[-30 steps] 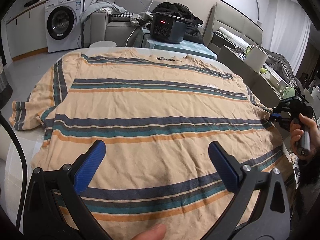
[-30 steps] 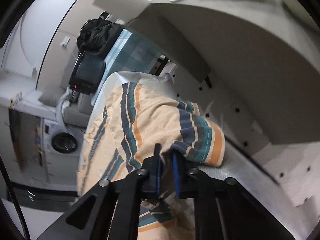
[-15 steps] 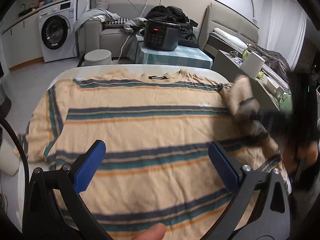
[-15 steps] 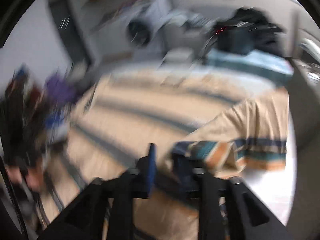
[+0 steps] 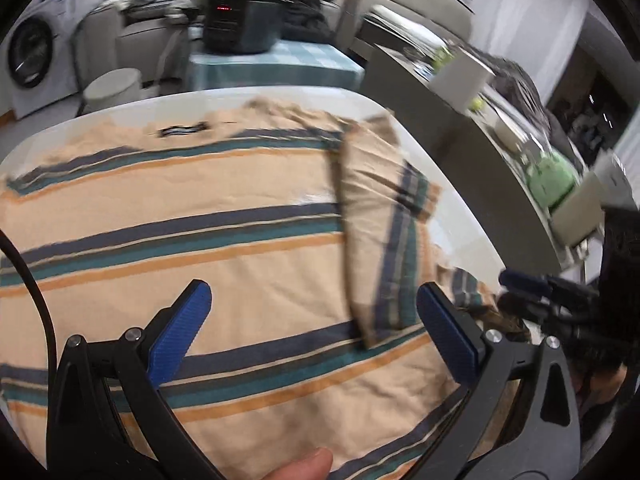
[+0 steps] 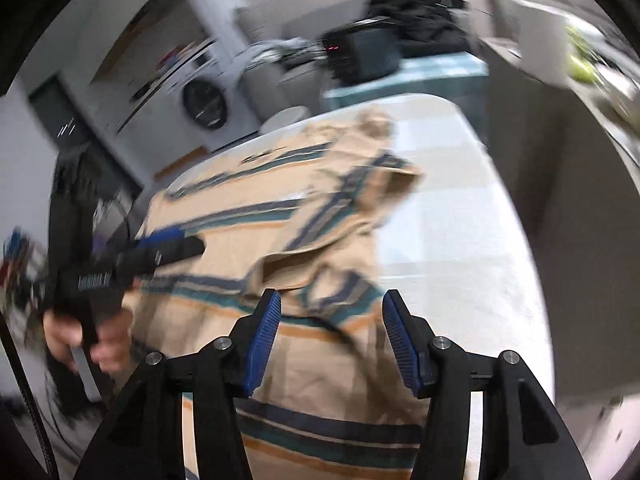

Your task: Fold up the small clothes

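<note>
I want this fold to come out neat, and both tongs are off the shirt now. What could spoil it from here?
The folded sleeve lies loose and rumpled on the shirt, so it may slip or crease. The open right tongs hang just above its cuff and could snag it. The shirt's hem reaches the table edge and may slide.

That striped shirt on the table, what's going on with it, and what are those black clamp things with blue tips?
A person is folding the striped shirt on a white table, using a hand-held gripper in each hand. The right sleeve already lies folded over the shirt's body. The right gripper hovers open just above that sleeve, holding nothing. The left gripper is also open, hanging over the middle of the shirt. The left side is not folded yet.
</note>
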`<state>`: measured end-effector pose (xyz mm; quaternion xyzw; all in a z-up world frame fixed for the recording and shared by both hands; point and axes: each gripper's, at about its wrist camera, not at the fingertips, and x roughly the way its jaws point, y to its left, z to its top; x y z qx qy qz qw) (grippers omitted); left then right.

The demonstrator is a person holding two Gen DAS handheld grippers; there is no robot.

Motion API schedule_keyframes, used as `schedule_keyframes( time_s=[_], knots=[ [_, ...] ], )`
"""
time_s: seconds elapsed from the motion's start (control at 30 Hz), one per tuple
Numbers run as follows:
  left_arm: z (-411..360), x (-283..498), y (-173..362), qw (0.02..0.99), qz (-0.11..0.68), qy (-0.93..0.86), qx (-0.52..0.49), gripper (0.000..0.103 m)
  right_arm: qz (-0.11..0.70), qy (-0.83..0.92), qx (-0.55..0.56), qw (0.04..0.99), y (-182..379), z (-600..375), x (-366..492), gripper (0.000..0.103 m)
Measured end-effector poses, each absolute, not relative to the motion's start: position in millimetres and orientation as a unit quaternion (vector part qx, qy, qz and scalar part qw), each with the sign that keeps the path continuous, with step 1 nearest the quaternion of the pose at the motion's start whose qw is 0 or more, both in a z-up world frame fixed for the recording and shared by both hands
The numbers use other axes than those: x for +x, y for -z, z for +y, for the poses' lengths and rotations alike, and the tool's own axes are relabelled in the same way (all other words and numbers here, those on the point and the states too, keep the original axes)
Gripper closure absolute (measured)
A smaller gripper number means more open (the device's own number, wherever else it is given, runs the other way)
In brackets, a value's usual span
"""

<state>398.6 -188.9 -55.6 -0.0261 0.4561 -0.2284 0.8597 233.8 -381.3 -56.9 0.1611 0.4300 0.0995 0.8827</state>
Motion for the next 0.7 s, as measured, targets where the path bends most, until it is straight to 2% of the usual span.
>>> schedule_keyframes(
  time_s=[0.13,0.23,0.3,0.33,0.37,0.4,0.47,0.6,0.7],
  knots=[
    [-240.3,400.9,60.9,0.854,0.461,0.237,0.046,0.002,0.417,-0.08,0.203,0.882,57.6,-404.8,224.3,0.049],
    [-274.9,403.4,68.6,0.85,0.455,0.246,0.102,0.016,0.417,-0.075,0.21,0.881,56.3,-418.0,219.5,0.049],
    [-294.8,403.8,76.1,0.842,0.457,0.251,0.138,0.033,0.421,-0.072,0.213,0.879,58.5,-421.2,216.7,0.049],
    [-302.6,402.9,80.0,0.837,0.459,0.258,0.151,0.038,0.423,-0.071,0.214,0.878,60.6,-421.8,216.2,0.049],
    [-306.1,401.3,82.7,0.833,0.459,0.263,0.161,0.054,0.424,-0.07,0.215,0.877,61.8,-423.0,215.5,0.049],
    [-309.0,400.6,87.1,0.831,0.459,0.261,0.172,0.078,0.424,-0.07,0.217,0.876,61.9,-425.2,211.8,0.049],
    [-309.2,402.7,91.7,0.832,0.461,0.26,0.166,0.099,0.426,-0.067,0.218,0.876,64.5,-425.6,216.0,0.049],
    [-264.0,408.6,69.7,0.862,0.432,0.255,0.076,0.102,0.424,-0.062,0.225,0.875,67.7,-429.8,216.7,0.049],
    [-216.5,430.9,70.6,0.867,0.454,0.202,0.02,0.102,0.425,-0.063,0.226,0.874,69.5,-428.7,218.3,0.049]
  ],
)
